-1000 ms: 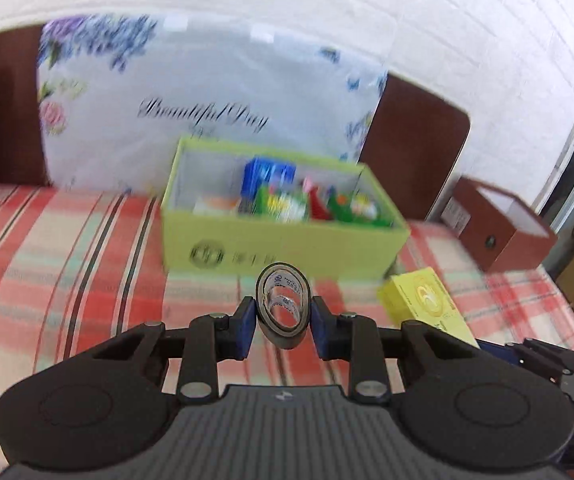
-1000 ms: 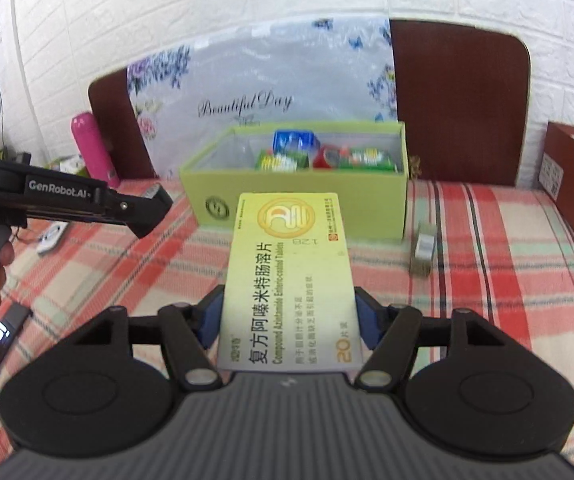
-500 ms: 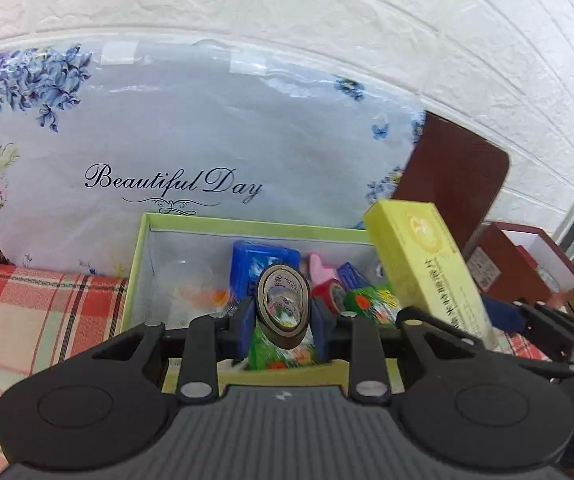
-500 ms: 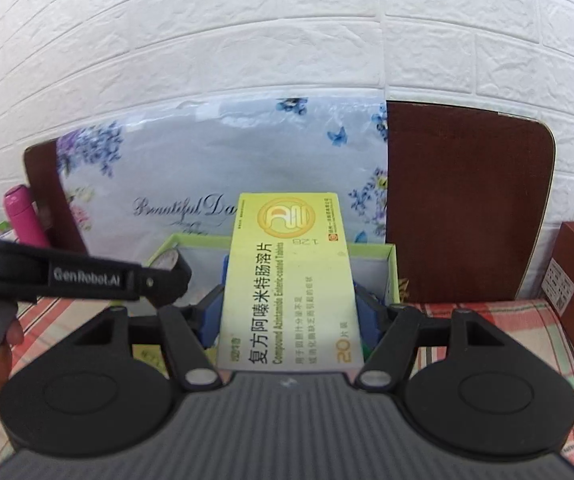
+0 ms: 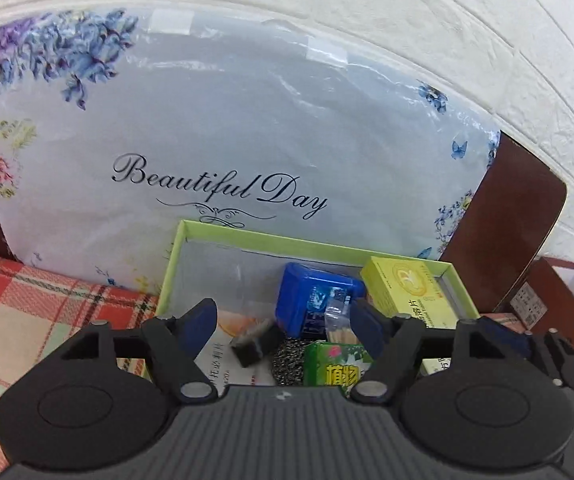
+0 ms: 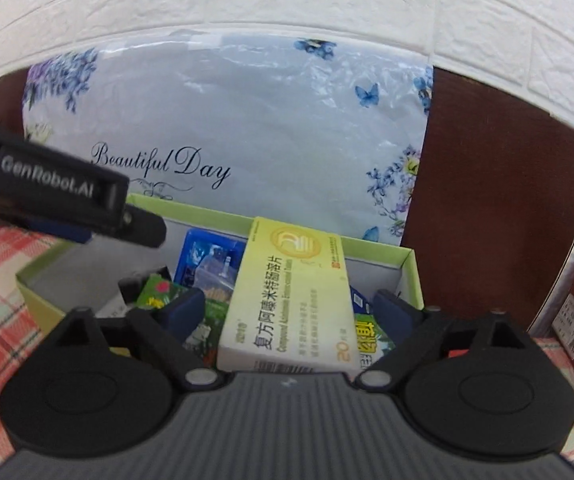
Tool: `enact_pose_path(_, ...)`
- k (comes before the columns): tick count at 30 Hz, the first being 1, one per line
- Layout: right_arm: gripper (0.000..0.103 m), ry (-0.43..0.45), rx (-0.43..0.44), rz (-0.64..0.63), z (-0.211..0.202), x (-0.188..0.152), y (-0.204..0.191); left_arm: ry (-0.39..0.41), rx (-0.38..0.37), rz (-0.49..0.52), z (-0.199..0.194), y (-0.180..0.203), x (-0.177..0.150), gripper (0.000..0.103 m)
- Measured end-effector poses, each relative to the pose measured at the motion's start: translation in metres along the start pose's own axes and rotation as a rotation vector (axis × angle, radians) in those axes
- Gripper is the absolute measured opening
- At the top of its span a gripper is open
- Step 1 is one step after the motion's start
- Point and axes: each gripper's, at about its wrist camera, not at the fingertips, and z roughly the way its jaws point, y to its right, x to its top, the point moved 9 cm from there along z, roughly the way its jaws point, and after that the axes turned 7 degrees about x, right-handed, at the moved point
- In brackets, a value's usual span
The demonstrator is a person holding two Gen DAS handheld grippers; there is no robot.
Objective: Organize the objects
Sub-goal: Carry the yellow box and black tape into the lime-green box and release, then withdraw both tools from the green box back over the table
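Note:
An open green box holds a blue case, a green packet and other small items. My left gripper hovers over it with its jaws opening. The dark tape roll lies blurred in the box below them, touched by neither pad. My right gripper is over the box's right half, its jaws also opening. The yellow medicine carton sits tilted between them with a gap at each pad. The same yellow carton shows in the left wrist view. One of the left gripper's fingers reaches in from the left.
A floral "Beautiful Day" bag leans on a brown chair back right behind the box, against a white brick wall. A brown box stands at the right. Red plaid cloth covers the table.
Both grippers moved forward over the green box, then spread their jaws. The tape roll left the left gripper's pads and dropped into the box. The yellow carton came free of the right gripper's pads.

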Motion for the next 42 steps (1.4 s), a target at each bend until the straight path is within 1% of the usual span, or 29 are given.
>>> enact_pose_path(2,0.099,0.001,-0.013,-0.018,-0.004,-0.004,0.000,0.000,0.011,0.008,-0.002,0.000,-0.003,0.076)
enact_pose_path(6,0.101,0.008,-0.015,0.000,-0.019,-0.004,0.004,-0.012,0.020,-0.026,-0.013,0.000,-0.006,0.076)
enact_pose_path(9,0.103,0.039,-0.023,0.019,-0.043,0.003,0.010,0.005,0.034,-0.040,-0.035,0.004,-0.005,0.077)
enact_pose_path(11,0.103,0.062,-0.016,0.033,-0.062,0.006,0.012,0.014,0.052,-0.035,-0.052,0.006,-0.007,0.080)
enact_pose_path(14,0.103,0.085,-0.009,0.060,-0.094,0.007,0.015,-0.001,0.113,-0.007,-0.077,0.009,-0.014,0.080)
enact_pose_path(16,0.103,0.084,-0.007,0.078,-0.111,0.003,0.016,-0.003,0.125,0.015,-0.094,0.014,-0.022,0.081)
enact_pose_path(19,0.103,0.084,-0.003,0.096,-0.137,-0.007,0.017,0.005,0.124,0.049,-0.117,0.022,-0.039,0.082)
enact_pose_path(22,0.103,0.086,-0.008,0.113,-0.163,-0.022,0.018,0.007,0.147,0.075,-0.132,0.029,-0.059,0.082)
enact_pose_path(24,0.103,0.083,-0.019,0.128,-0.179,-0.033,0.020,0.000,0.147,0.075,-0.140,0.032,-0.071,0.082)
enact_pose_path(28,0.103,0.074,-0.026,0.174,-0.204,-0.057,0.025,-0.027,0.125,0.065,-0.152,0.041,-0.098,0.082)
enact_pose_path(33,0.103,0.054,-0.041,0.228,-0.228,-0.082,0.036,-0.041,0.134,0.080,-0.160,0.052,-0.124,0.082)
enact_pose_path(36,0.103,0.047,-0.048,0.245,-0.238,-0.093,0.041,-0.076,0.110,0.079,-0.162,0.059,-0.144,0.082)
enact_pose_path(39,0.103,0.040,-0.052,0.260,-0.246,-0.104,0.045,-0.093,0.110,0.087,-0.161,0.063,-0.161,0.082)
enact_pose_path(42,0.103,0.021,-0.050,0.261,-0.246,-0.118,0.048,-0.128,0.105,0.090,-0.154,0.065,-0.175,0.082)
